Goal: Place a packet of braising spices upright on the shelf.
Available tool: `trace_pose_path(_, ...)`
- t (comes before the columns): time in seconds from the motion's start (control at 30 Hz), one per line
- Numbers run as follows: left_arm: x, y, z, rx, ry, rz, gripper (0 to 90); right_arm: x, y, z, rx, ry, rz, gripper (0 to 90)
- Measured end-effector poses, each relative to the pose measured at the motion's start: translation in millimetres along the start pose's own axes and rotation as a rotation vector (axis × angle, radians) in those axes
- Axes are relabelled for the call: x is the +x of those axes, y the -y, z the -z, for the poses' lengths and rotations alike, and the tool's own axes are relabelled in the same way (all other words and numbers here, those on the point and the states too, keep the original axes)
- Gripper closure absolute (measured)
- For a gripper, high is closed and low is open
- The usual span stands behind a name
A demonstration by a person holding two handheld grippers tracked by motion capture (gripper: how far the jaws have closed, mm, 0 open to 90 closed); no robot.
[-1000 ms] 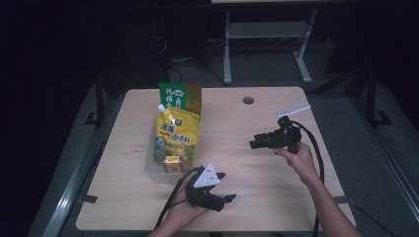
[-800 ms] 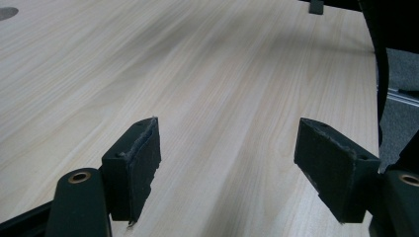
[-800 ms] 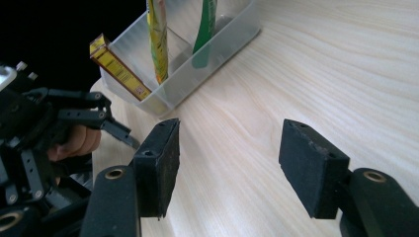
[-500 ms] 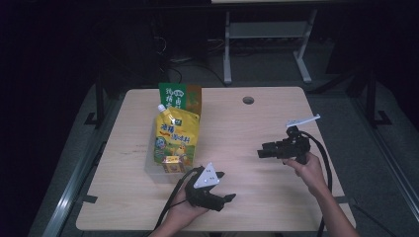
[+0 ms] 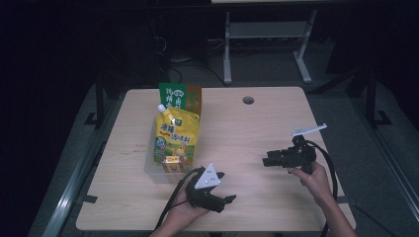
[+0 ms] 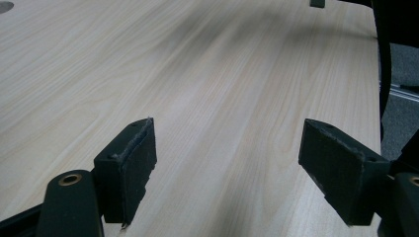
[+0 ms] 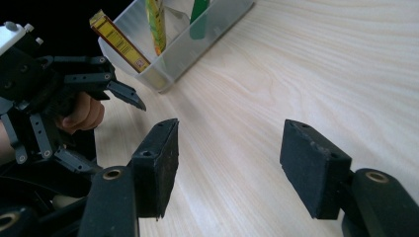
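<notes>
A clear plastic bin [image 5: 150, 168] stands left of the table's middle. It holds a yellow spouted pouch [image 5: 174, 136], a green packet [image 5: 178, 96] and a small yellow box [image 5: 173, 164]. My left gripper [image 5: 226, 200] lies near the front edge, just right of the bin, pointing right. Its jaws have just been opening, and my left gripper [image 6: 227, 143] has only bare wood between them. My right gripper [image 5: 267, 161] hovers at the right, pointing left. In its own view my right gripper [image 7: 230, 148] is open and empty, facing the bin [image 7: 197, 39] and the left gripper [image 7: 126, 94].
The wooden table [image 5: 257, 128] has a round cable hole [image 5: 248, 100] near its far edge. A metal stand [image 5: 267, 34] is on the floor behind it. Dark floor surrounds the table.
My right gripper has come nearer the table's front edge and lower, still pointing left. The left hand has stayed where it was.
</notes>
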State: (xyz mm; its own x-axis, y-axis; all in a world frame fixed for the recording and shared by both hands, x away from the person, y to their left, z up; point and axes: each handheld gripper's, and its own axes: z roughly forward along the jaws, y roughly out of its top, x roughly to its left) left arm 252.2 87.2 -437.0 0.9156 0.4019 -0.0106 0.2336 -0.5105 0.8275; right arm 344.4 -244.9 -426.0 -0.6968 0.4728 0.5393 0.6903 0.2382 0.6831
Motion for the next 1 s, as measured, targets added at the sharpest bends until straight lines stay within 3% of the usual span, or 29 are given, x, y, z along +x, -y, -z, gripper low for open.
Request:
trace_pose_path(0.43,-3.2,0.0,-1.1,0.005,0.005,-0.009,21.8,2.0,30.6,9.4,-0.012,0.002,-0.034,38.2)
trace_pose_path(1.0,-1.1,4.6,-3.0,0.009,0.003,0.018,22.2,11.1,67.7,26.0,-0.035,0.003,-0.088,31.9)
